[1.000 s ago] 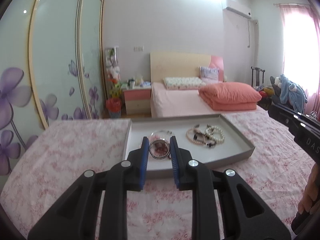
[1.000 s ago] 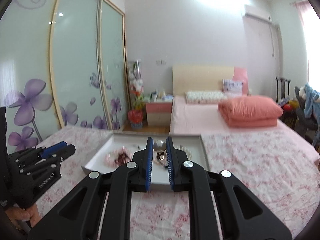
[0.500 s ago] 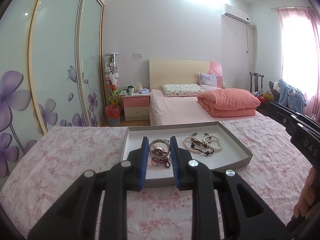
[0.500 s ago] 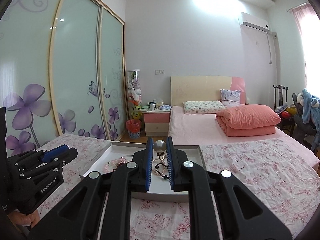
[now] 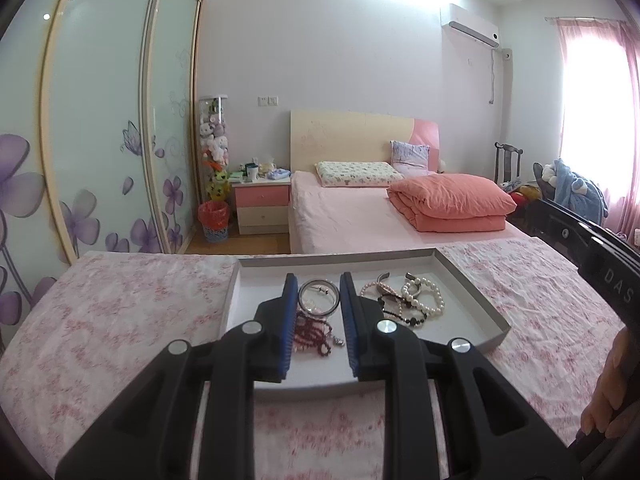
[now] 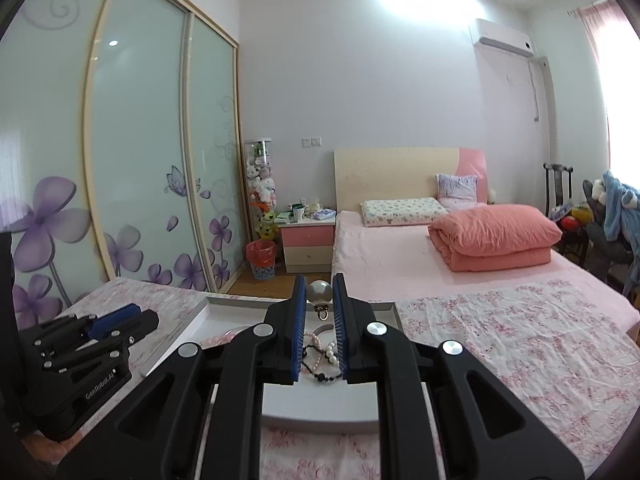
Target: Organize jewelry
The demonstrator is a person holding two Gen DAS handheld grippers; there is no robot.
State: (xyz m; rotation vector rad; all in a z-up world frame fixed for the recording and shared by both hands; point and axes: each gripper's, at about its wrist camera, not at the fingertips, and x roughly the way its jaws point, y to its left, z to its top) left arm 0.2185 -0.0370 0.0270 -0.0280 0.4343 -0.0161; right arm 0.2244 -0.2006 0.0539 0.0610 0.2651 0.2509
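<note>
A grey tray (image 5: 472, 300) sits on the floral tablecloth. In it lie a dark red bead bracelet (image 5: 316, 334), white pearl bracelets (image 5: 426, 298) and black beads (image 5: 400, 316). My left gripper (image 5: 319, 292) is shut on a silver bangle (image 5: 319, 300), held above the tray. My right gripper (image 6: 319, 292) is shut on a silver ball pendant (image 6: 319, 293), held above the tray (image 6: 192, 324), with pearl and black beads (image 6: 324, 360) below it.
The table is covered by a pink floral cloth (image 5: 120, 320). Beyond it stand a bed with an orange quilt (image 5: 452, 200), a pink nightstand (image 5: 262, 204) and a red bin (image 5: 214, 220). The wardrobe doors (image 6: 140, 140) are on the left.
Both grippers have lifted and tilted up, each keeping its piece; the tray now sits lower in both views.
</note>
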